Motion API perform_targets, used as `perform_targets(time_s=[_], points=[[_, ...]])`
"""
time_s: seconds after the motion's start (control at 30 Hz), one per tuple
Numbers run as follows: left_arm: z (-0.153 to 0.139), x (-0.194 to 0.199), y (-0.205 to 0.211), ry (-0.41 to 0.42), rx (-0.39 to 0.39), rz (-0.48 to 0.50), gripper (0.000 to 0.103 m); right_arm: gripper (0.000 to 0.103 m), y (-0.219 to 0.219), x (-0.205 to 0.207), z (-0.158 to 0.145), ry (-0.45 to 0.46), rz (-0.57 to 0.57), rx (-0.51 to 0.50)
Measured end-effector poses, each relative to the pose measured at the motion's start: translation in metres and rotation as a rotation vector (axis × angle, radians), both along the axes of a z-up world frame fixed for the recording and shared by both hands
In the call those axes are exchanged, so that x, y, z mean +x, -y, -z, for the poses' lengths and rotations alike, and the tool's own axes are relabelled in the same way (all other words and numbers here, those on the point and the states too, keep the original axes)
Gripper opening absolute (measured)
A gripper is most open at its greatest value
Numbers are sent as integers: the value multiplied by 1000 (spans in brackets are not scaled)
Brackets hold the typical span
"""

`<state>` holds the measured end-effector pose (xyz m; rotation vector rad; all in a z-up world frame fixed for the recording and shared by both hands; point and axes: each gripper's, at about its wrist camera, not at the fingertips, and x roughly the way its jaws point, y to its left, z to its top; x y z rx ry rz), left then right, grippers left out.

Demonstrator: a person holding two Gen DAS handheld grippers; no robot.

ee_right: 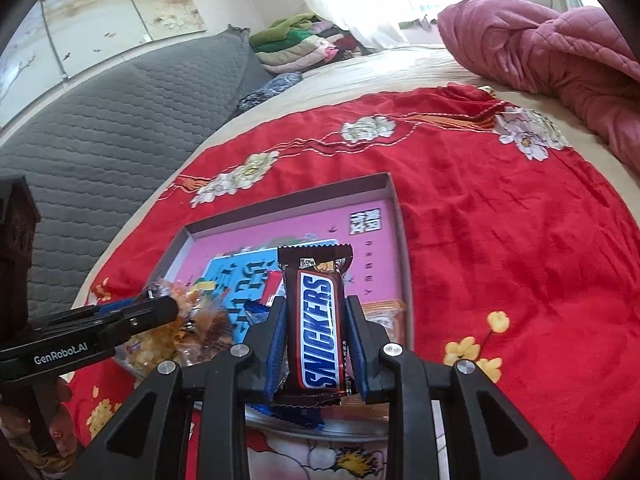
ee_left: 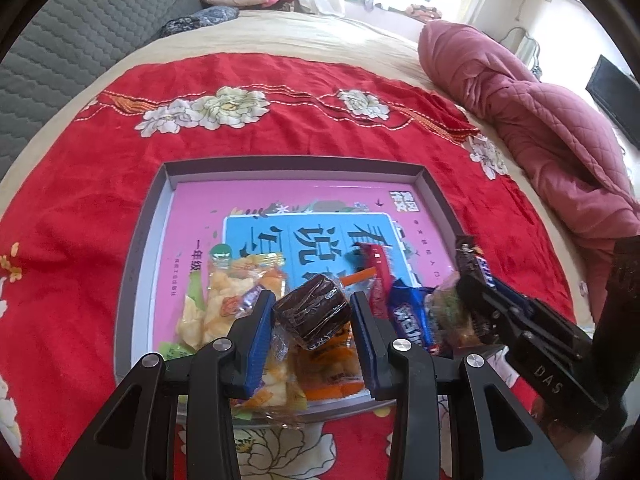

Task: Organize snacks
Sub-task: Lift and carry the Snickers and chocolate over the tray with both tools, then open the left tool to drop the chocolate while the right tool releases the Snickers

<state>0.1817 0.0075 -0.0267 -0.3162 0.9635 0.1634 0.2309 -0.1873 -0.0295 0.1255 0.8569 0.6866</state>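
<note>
You are putting snacks into the shallow grey box with the pink picture floor (ee_left: 168,184). Your left gripper (ee_left: 312,316) squeezes a dark brown cake in clear wrap (ee_left: 314,312) over the snack pile. Your right gripper (ee_right: 316,332), tilted down, pinches a brown Snickers bar (ee_right: 318,316). Next, find each a free spot and let go.

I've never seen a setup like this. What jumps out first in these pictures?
Probably the Snickers bar, clamped upright in the right hand-held gripper above the tray's near edge. Next, the dark brown wrapped cake pinched in the left hand-held gripper, over a heap of snack packets. Under it all, a pink-bottomed tray sits on a red flowered cloth.
</note>
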Motion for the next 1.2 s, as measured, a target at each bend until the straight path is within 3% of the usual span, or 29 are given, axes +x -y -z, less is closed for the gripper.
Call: perform_targets(time_s=[0.5,0.63,1.2], points=[[0,1,4,-26,12,5,40,30,7,5,6,-56,40,30],[-1,0,2,-32,6,-2,42,38,10,7,6,-62,60,28],[-2,-4,-2,-38,-10,-11,50,45,12,7,2,-46,69,42]])
